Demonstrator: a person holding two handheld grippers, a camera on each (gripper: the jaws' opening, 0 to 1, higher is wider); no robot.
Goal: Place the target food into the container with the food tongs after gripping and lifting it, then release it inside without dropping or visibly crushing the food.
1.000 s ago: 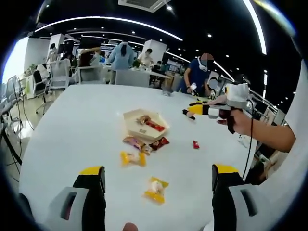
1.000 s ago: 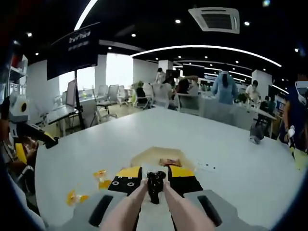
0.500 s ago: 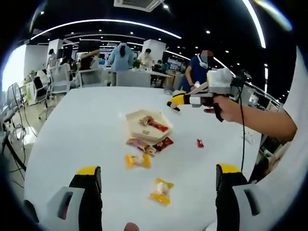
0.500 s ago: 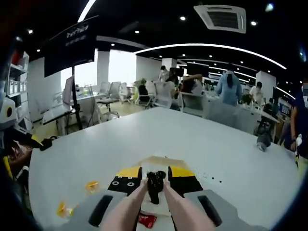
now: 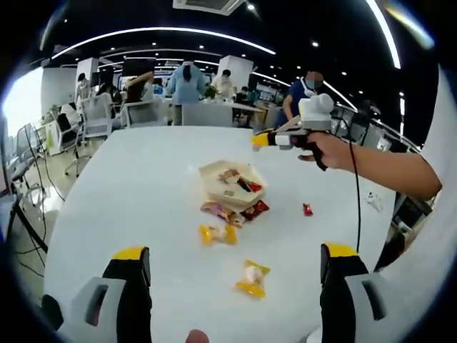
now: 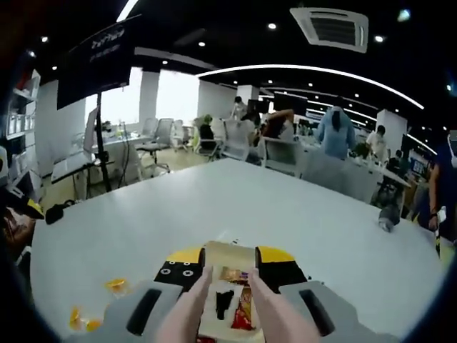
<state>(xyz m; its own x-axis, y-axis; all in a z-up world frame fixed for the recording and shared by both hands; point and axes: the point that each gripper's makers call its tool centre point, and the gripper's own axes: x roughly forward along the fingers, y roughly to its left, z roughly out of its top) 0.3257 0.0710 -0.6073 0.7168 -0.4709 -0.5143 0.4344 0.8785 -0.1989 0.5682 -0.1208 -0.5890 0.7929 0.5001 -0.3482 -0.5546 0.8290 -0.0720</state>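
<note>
We hold the right gripper (image 6: 230,266) over the box (image 5: 232,184); the tongs (image 6: 227,307) in it stand slightly parted, dark snack (image 6: 223,304) between them, apparently released. Left gripper (image 5: 235,264) open, idle. Next: lift clear.

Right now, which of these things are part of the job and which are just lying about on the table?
Part of the job:
box with snacks inside
tongs
dark snack
right hand-held gripper

Lying about:
yellow packets
small red packet
left hand-held gripper, open and idle
office chairs
</note>
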